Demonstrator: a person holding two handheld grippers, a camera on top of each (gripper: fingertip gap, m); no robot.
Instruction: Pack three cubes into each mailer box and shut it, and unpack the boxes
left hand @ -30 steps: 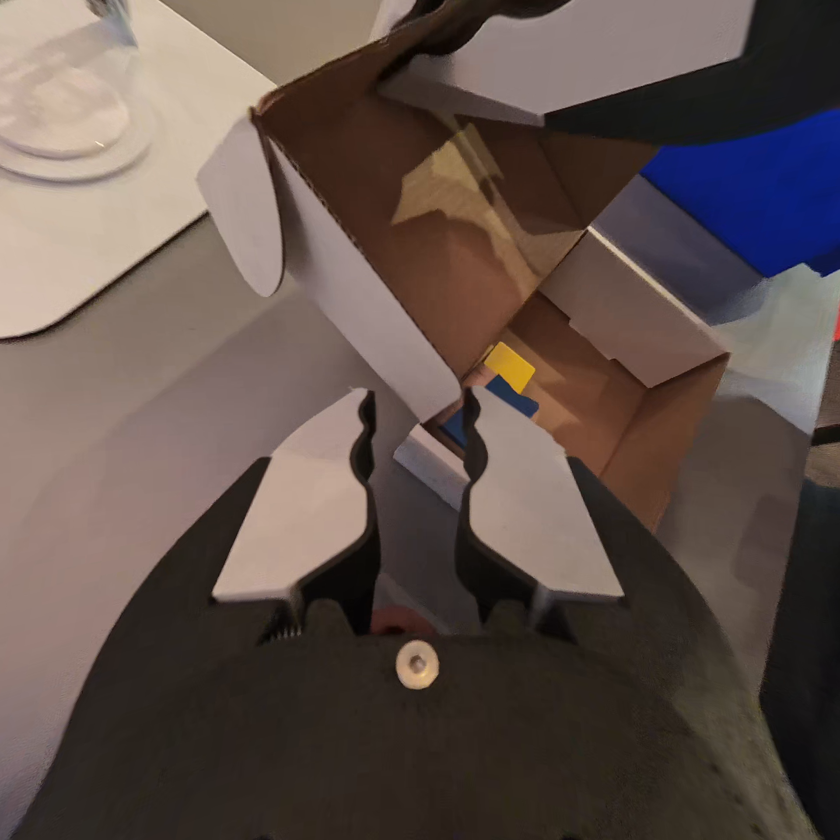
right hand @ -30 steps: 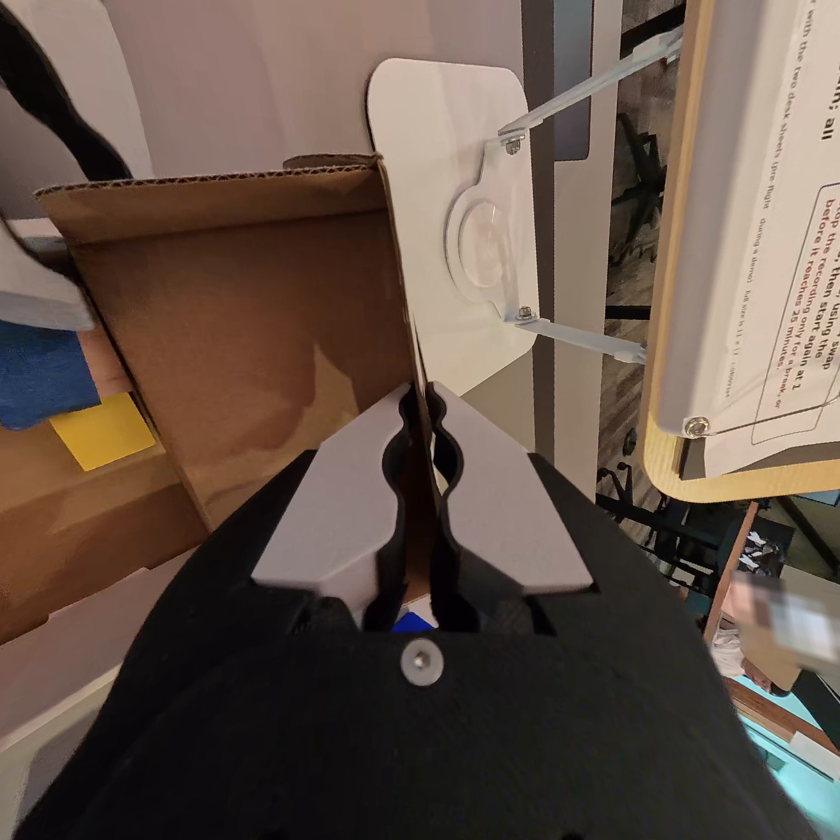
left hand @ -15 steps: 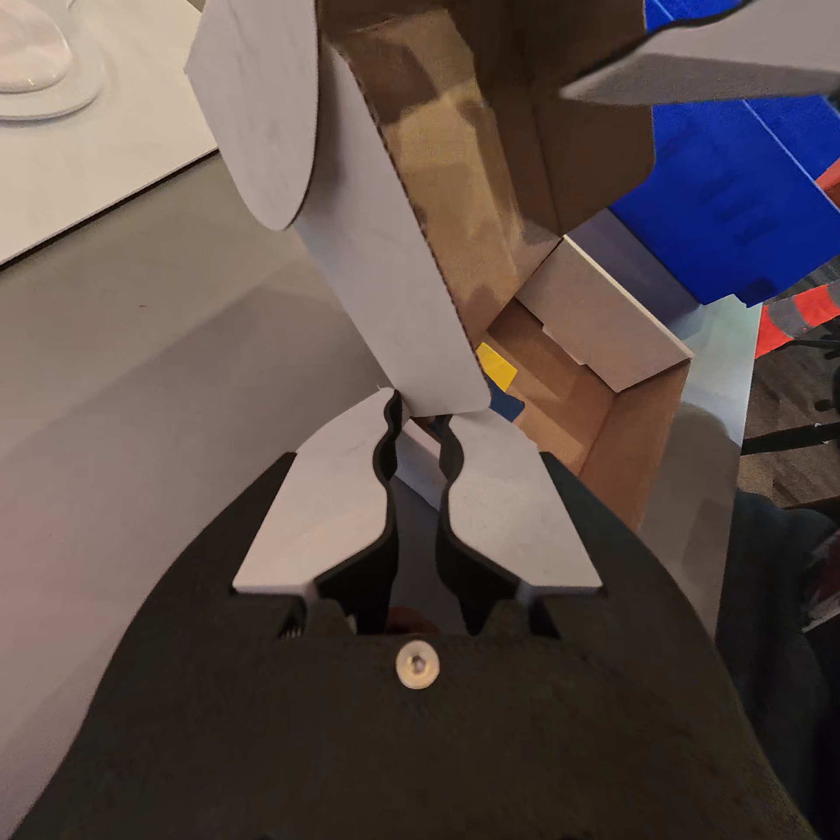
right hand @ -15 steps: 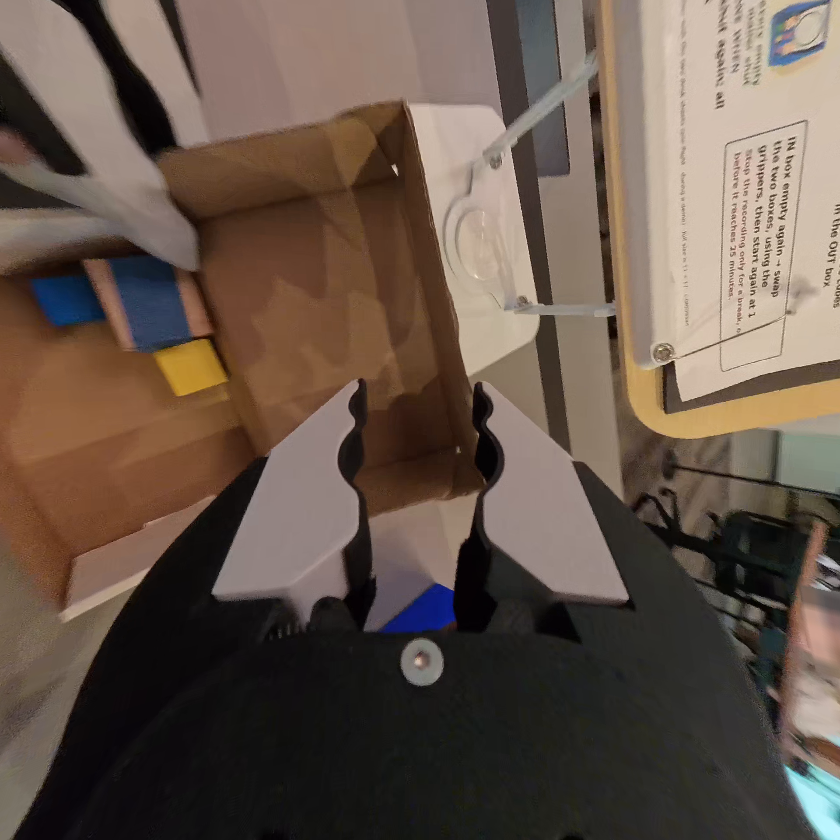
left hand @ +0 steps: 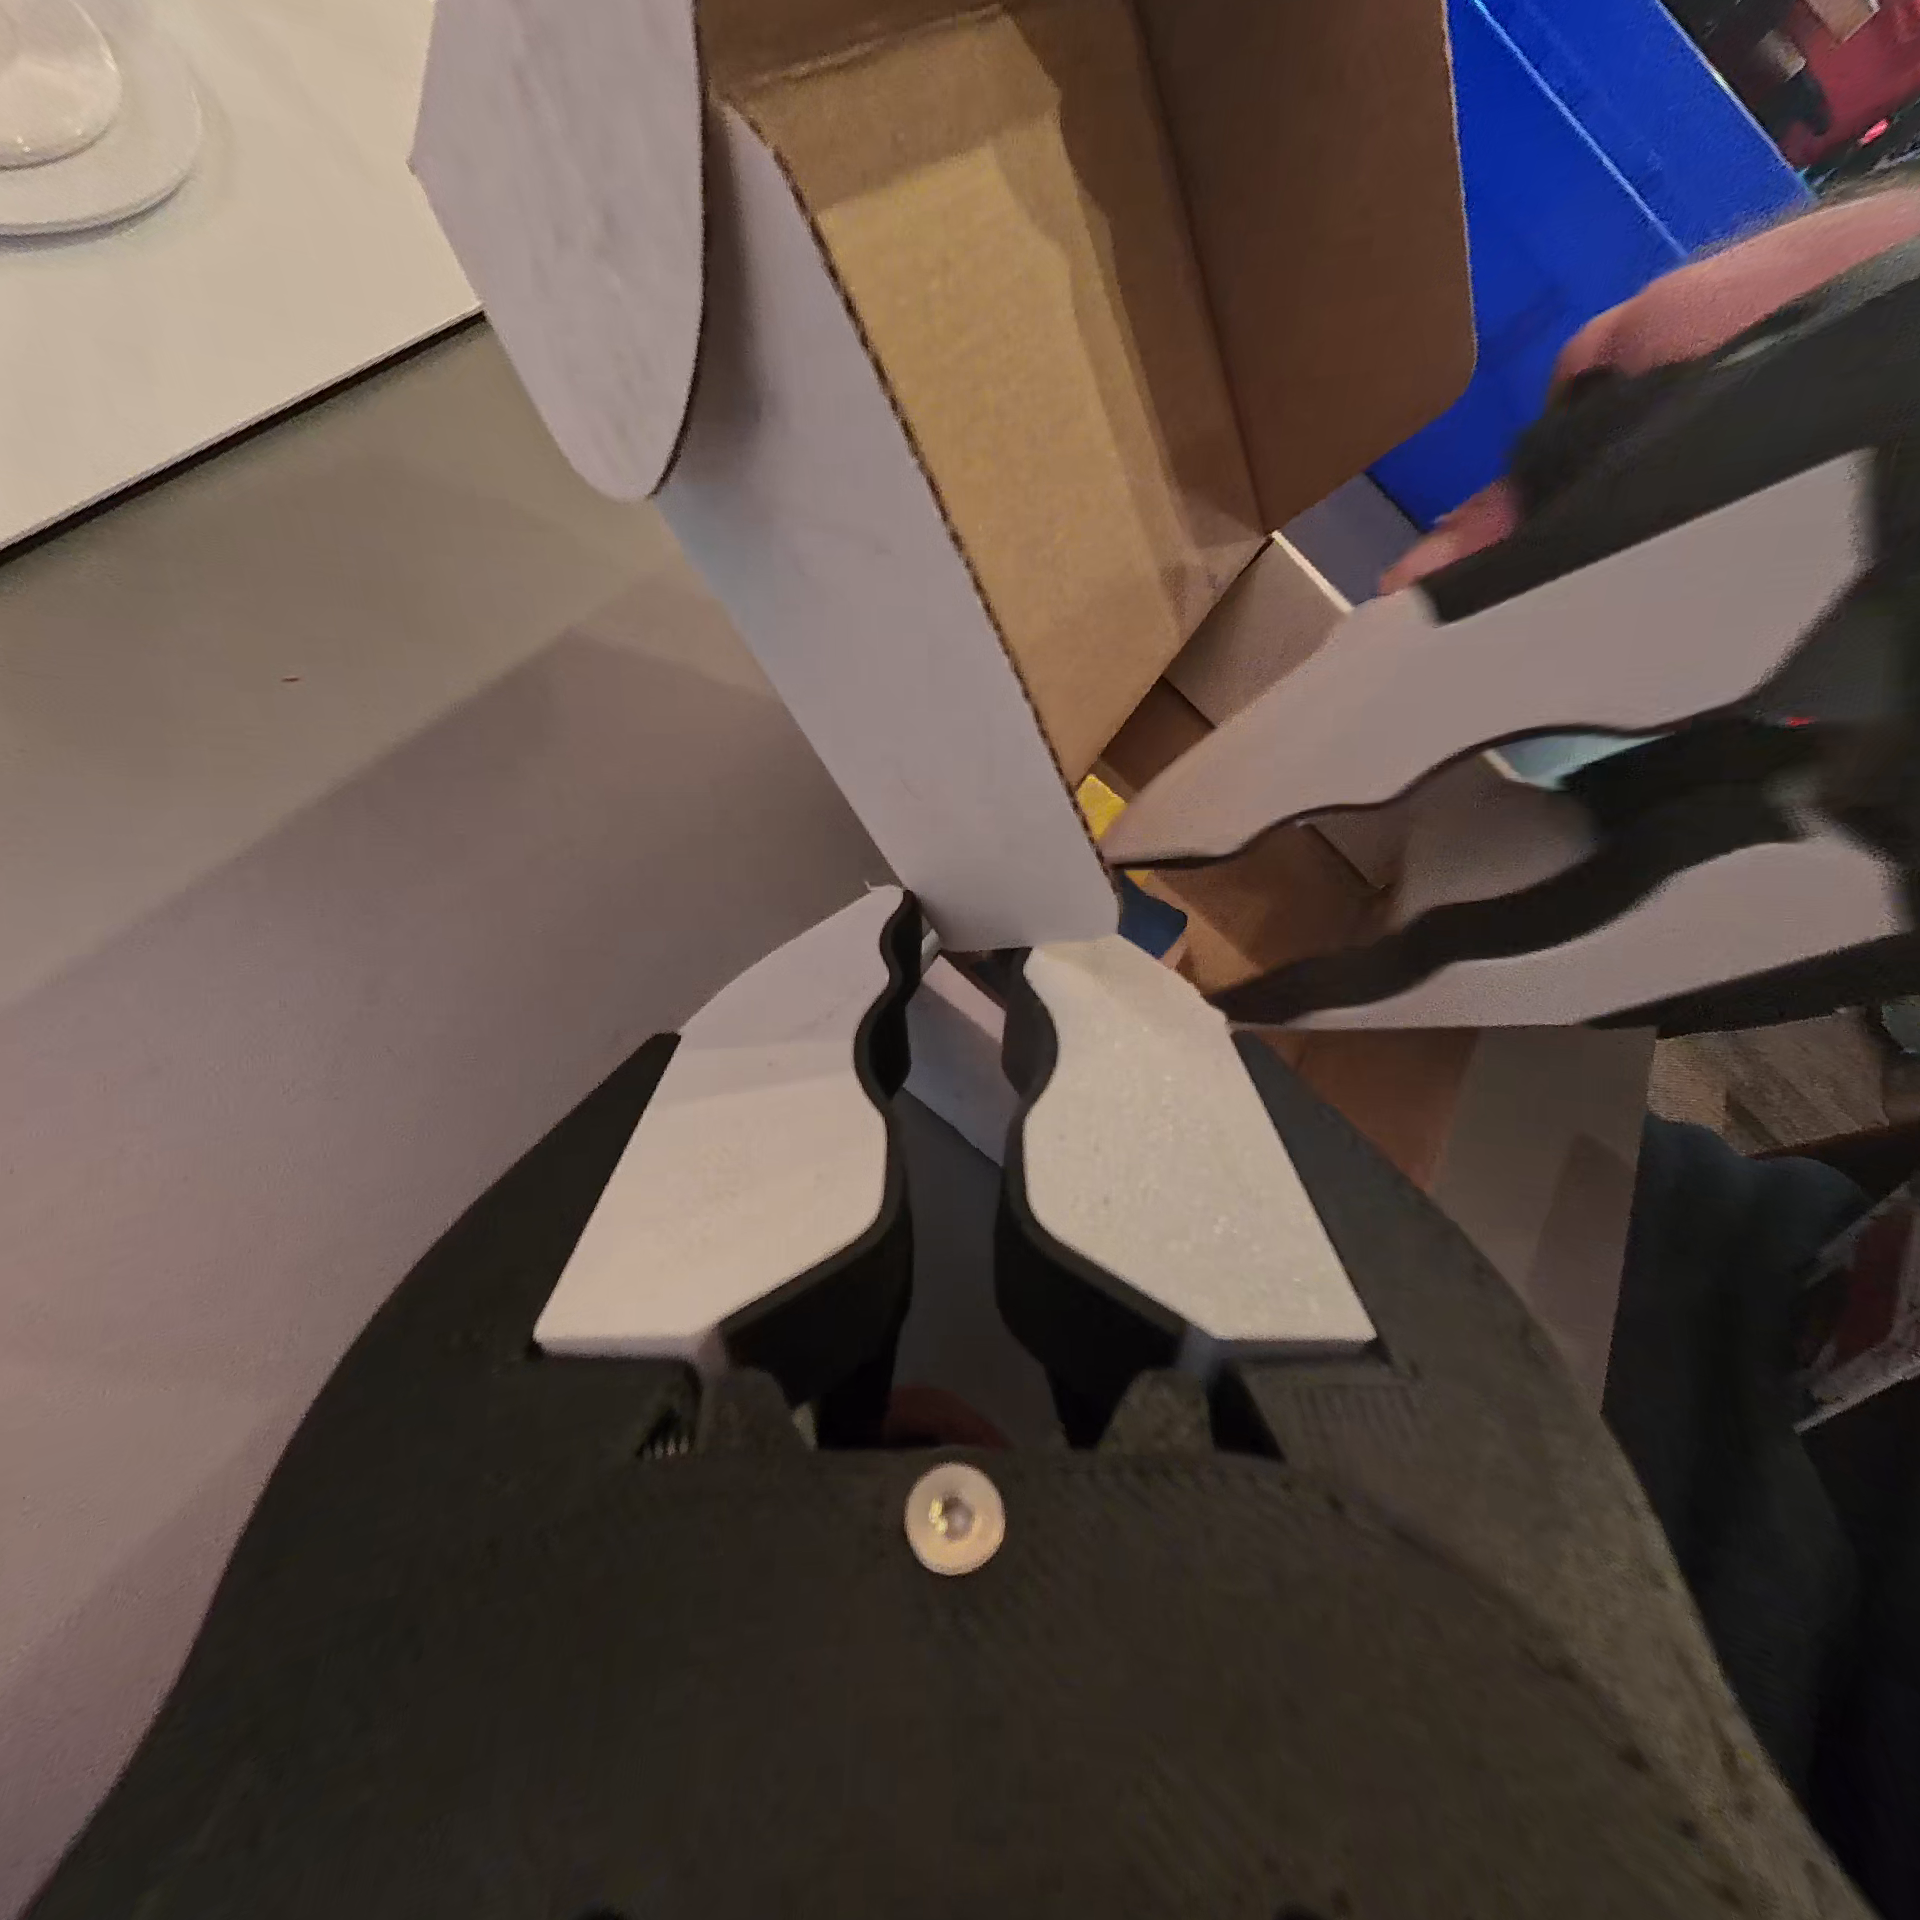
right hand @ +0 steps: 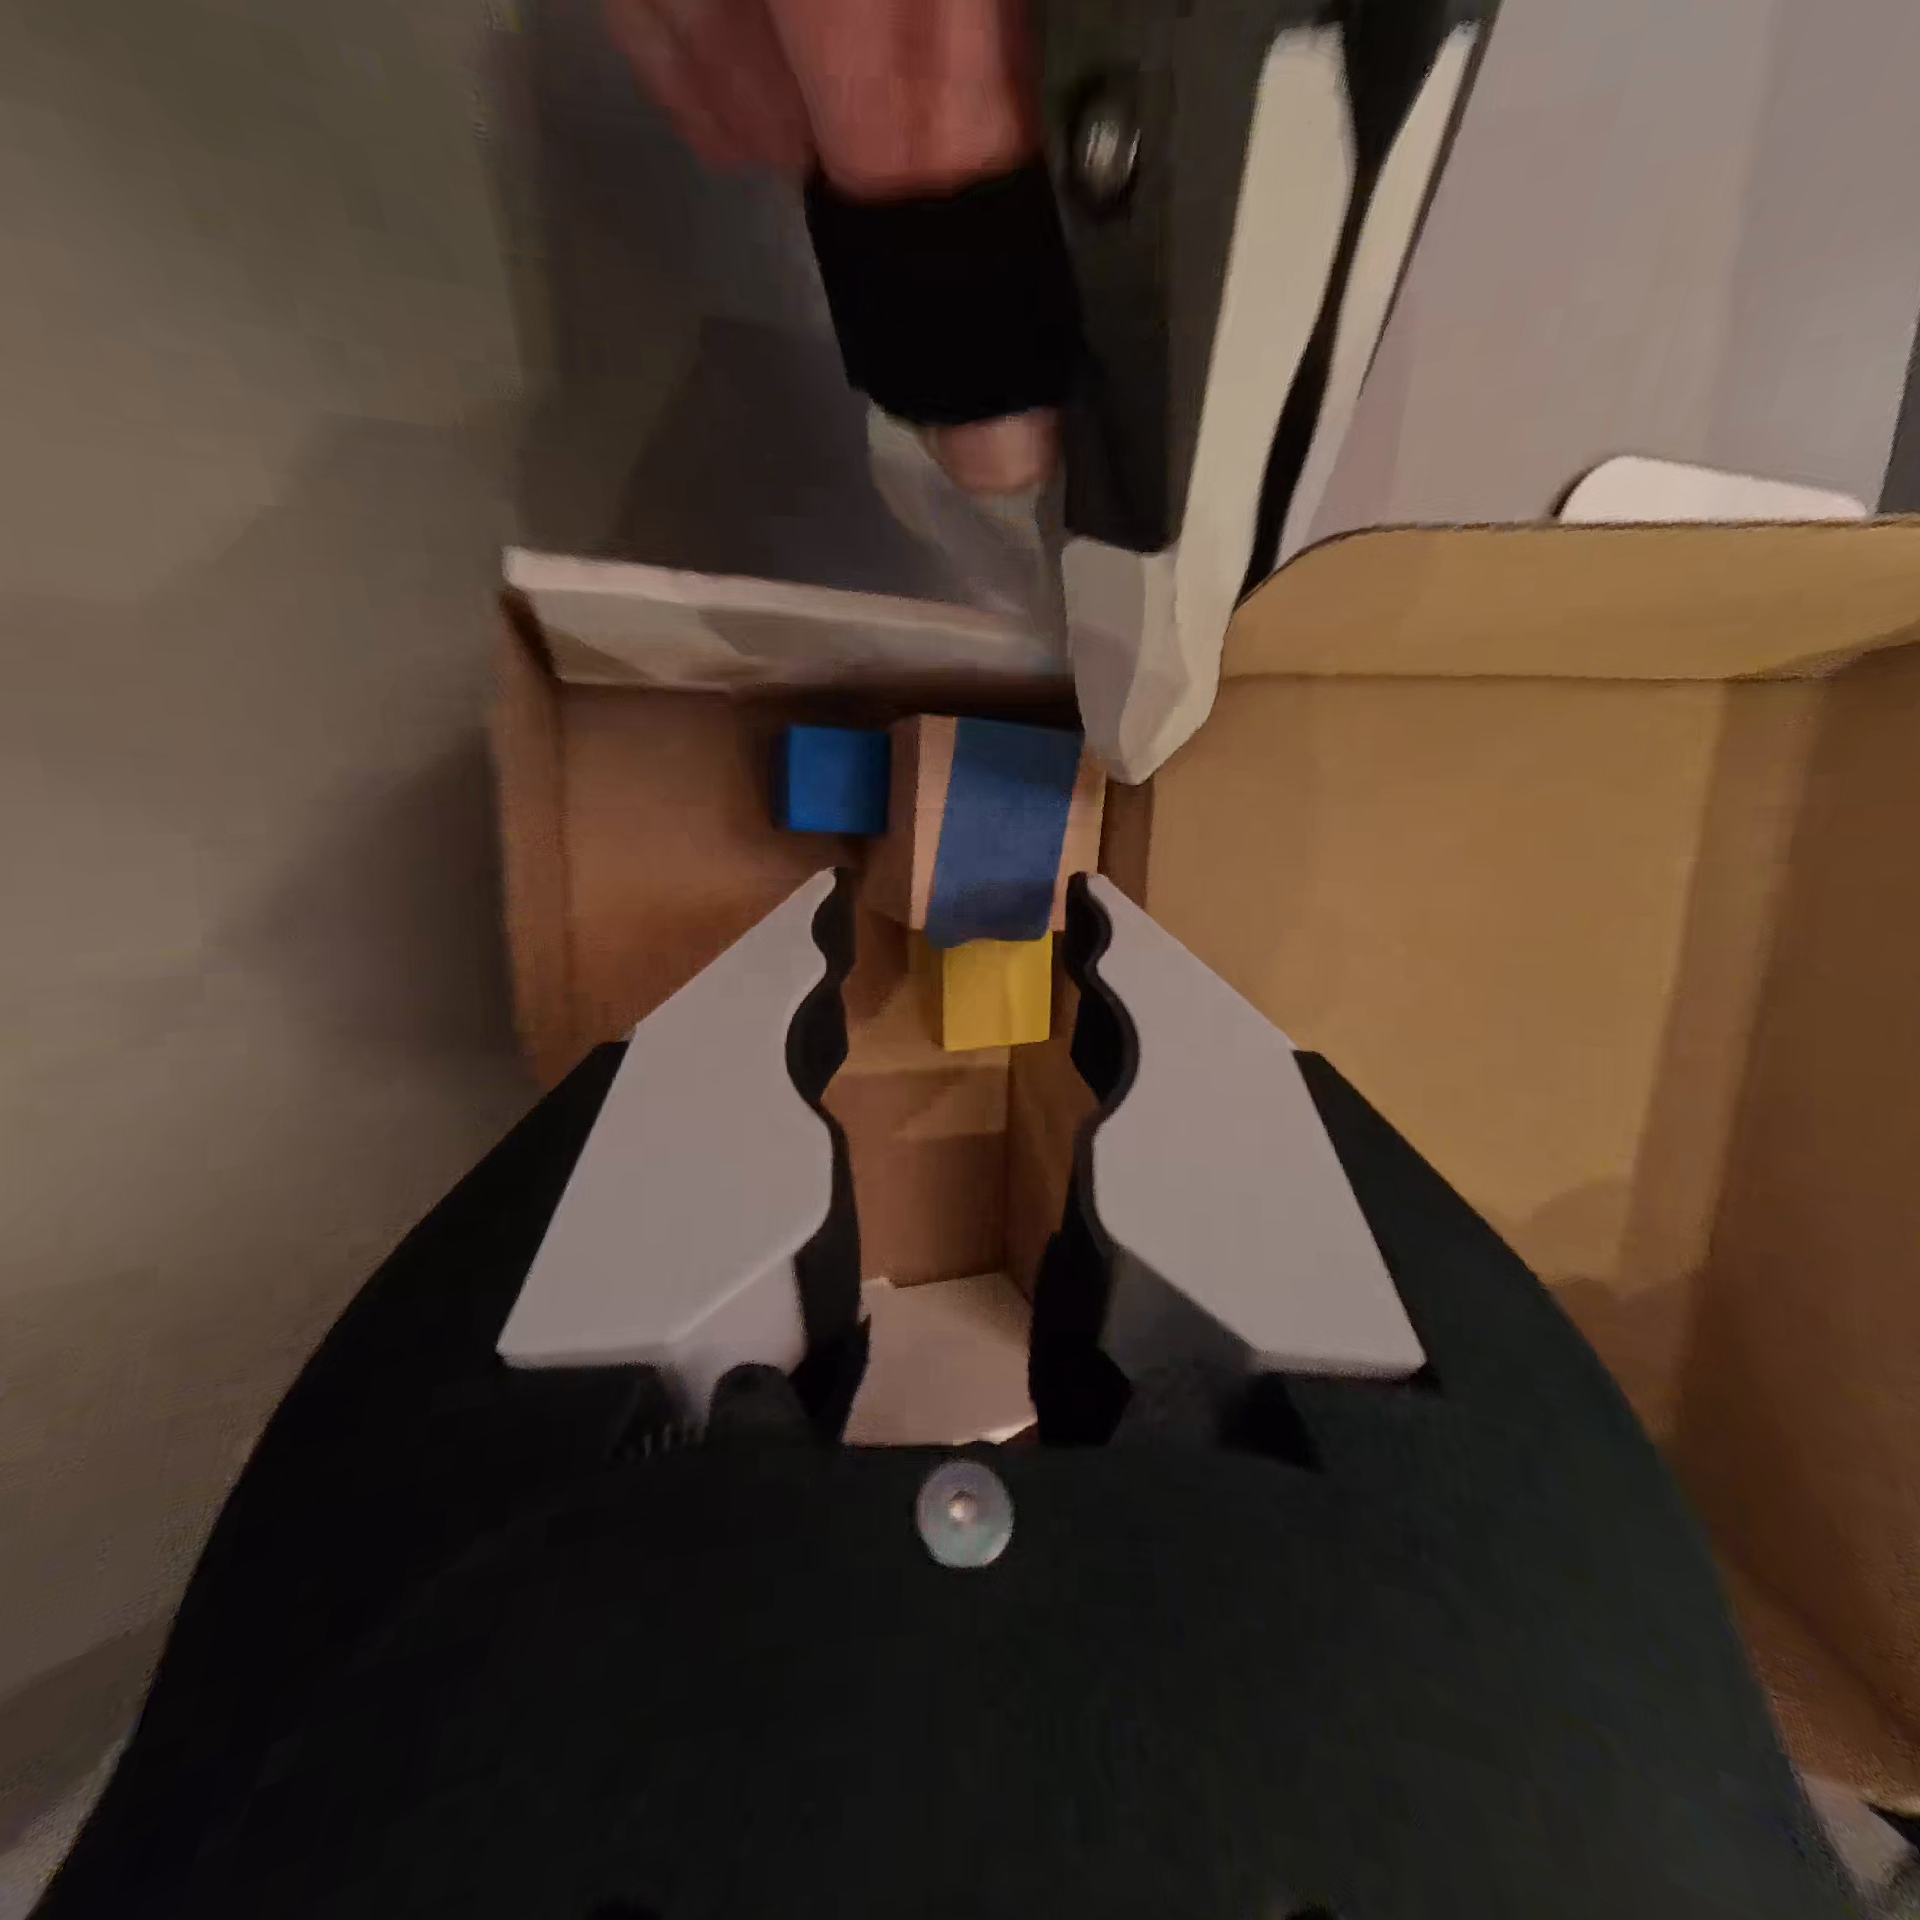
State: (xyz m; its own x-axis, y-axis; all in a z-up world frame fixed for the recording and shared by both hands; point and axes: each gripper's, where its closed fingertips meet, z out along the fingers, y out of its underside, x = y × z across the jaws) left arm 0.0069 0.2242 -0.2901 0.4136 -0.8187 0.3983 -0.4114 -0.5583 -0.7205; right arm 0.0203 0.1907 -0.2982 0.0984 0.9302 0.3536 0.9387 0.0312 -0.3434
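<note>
1. No brand, label or readable writing shows on the box (left hand: 894,665), the cubes or either tongs.
2. The box sits open on the grey surface (left hand: 312,831), white outside and brown inside. Seen from the left wrist, it lies near the surface's right edge. Its lid (left hand: 1039,364) stands up, tilted away to the left, with a rounded white flap (left hand: 582,229) at its side.
3. Inside, in the right wrist view, are a blue cube (right hand: 831,779), a wooden cube (right hand: 997,831) with a blue strip over it, and a yellow cube (right hand: 992,987). The yellow one touches the wooden one. The blue one is just beside the wooden one, at the far wall.
4. The box's long axis runs away from the right tongs (right hand: 951,894), lid hinged along its right side.
5. Left tongs (left hand: 961,935): jaws slightly apart, tips at the lid's lower corner and the box's near wall; whether they pinch the cardboard I cannot tell.
6. Right tongs: jaws apart, empty, above the box's inside with the yellow cube showing between them.
7. The left tongs and a hand (right hand: 883,104) come in over the far wall.
8. Around: a white mat (left hand: 208,260) with a clear stand foot at the far left corner, and a blue bin (left hand: 1579,229) beyond the lid.
</note>
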